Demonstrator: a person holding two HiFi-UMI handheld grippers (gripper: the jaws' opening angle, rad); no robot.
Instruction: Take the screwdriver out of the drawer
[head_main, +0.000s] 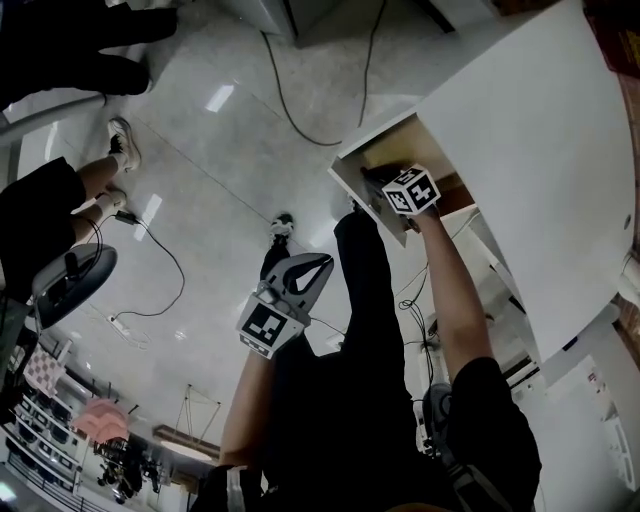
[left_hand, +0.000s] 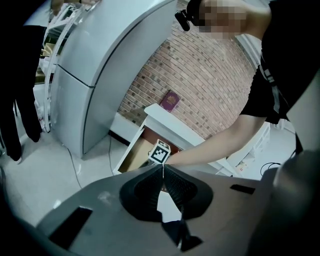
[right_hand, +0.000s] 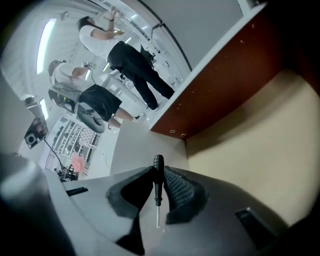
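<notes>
A small black screwdriver (right_hand: 158, 181) is clamped between the pads of my right gripper (right_hand: 159, 171), handle end outward and thin shaft pointing back toward the camera. That gripper is inside the open drawer (right_hand: 260, 135), over its beige bottom and next to the red-brown side wall (right_hand: 225, 85). In the head view, the right gripper (head_main: 392, 185) reaches into the drawer (head_main: 352, 170) with its marker cube (head_main: 411, 190) showing; the screwdriver is hidden there. My left gripper (head_main: 312, 272) hangs apart from the drawer, shut and holding nothing. The left gripper (left_hand: 162, 169) looks toward the drawer (left_hand: 132, 155).
The drawer belongs to a white cabinet (head_main: 530, 150) against a brick wall (left_hand: 200, 95). A grey fridge (left_hand: 85, 85) stands to its left. Cables (head_main: 300, 110) run across the tiled floor. Other people (right_hand: 130, 65) and a chair (head_main: 70, 280) are some way off.
</notes>
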